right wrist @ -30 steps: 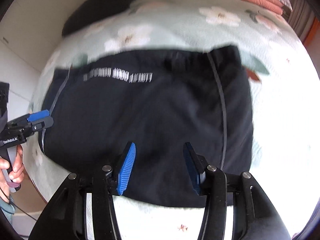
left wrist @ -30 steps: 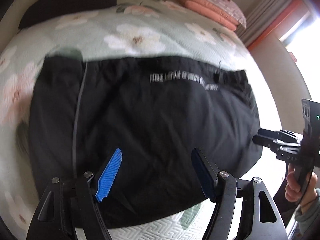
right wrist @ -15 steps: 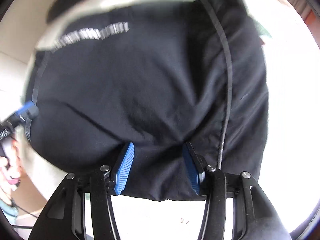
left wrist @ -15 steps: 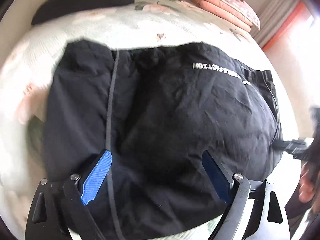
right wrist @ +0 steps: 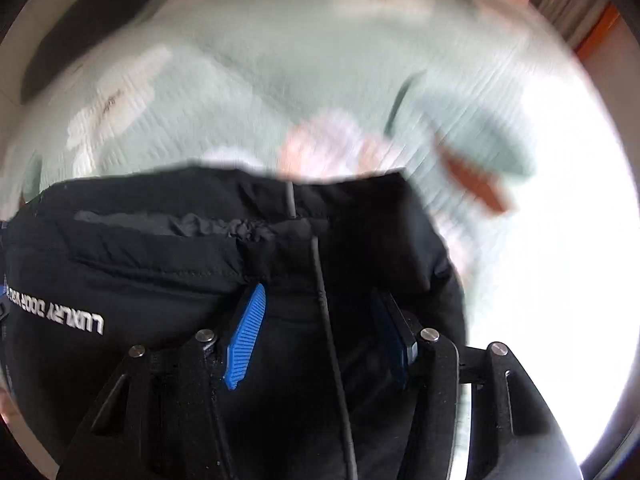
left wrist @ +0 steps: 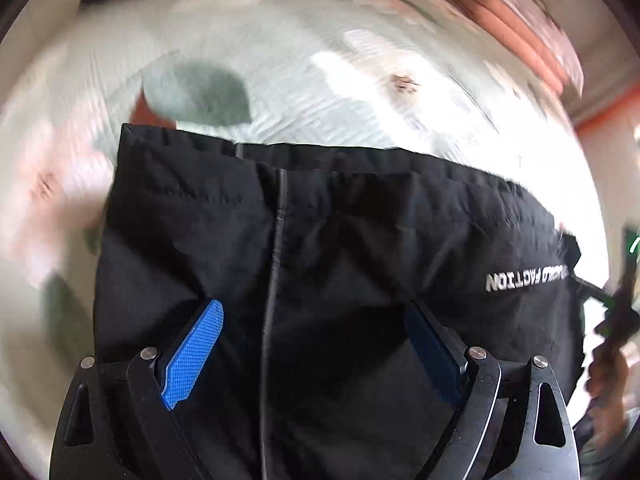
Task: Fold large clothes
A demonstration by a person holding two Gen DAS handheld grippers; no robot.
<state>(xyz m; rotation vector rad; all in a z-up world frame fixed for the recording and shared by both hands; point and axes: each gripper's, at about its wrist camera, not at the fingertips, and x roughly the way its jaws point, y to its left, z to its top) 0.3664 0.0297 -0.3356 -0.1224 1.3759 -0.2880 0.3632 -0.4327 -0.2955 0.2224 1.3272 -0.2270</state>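
Left wrist view, black trousers (left wrist: 340, 280) below spread-open left tool (left wrist: 316, 320) (blurred), seemingly untouched.

White print on the black garment (left wrist: 360, 264): upside-down "FACTION" in the left view, "LUXURY" in the right.

Your left gripper (left wrist: 314, 322) points steeply down over the black garment (left wrist: 360, 248) — blue pads (left wrist: 192, 356) spread wide, gripping nothing. A thin grey stripe (left wrist: 274, 280) runs up the cloth between them. White lettering (left wrist: 520, 278) sits upside down toward the right edge. Beyond lies the green floral bedspread (left wrist: 300, 80), blurred, with pink folded bedding (left wrist: 520, 28) at the top right — your other hand (left wrist: 608, 372) smears at the far right.
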